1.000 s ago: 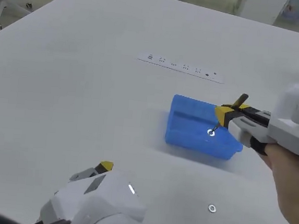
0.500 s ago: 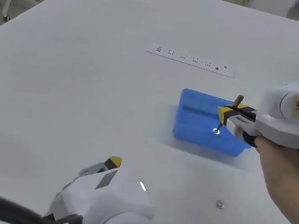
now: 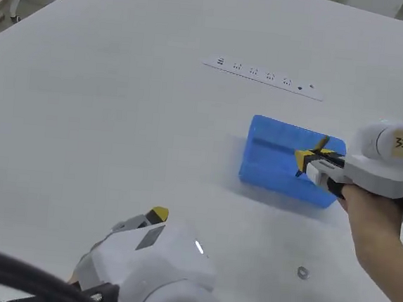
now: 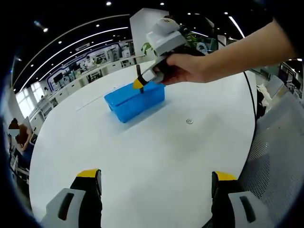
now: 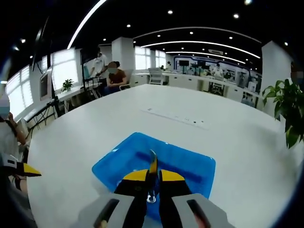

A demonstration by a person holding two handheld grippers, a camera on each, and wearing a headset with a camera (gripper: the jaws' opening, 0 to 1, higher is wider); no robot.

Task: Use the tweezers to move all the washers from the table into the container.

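Observation:
The blue container [image 3: 278,158] stands on the white table, and it also shows as the blue container [image 4: 135,99] and the blue container [image 5: 142,159]. My right gripper [image 3: 306,162] is over its right part, shut on the dark tweezers [image 5: 152,166], whose tip points down inside. A small silver ring [image 5: 151,198] sits low between the jaws. One washer [image 3: 303,273] lies on the table in front of the container, seen again as the washer [image 4: 189,121]. My left gripper [image 4: 156,190] stands open and empty near the table's front edge.
A white power strip [image 3: 264,77] lies flat on the table behind the container. Several people and desks stand far off in the room. The table edge [image 4: 249,137] curves close to the loose washer.
The head camera has shifted. The tweezers stay over the container's right part. The washer seen at their tip earlier no longer shows in the head view. The left gripper holds still.

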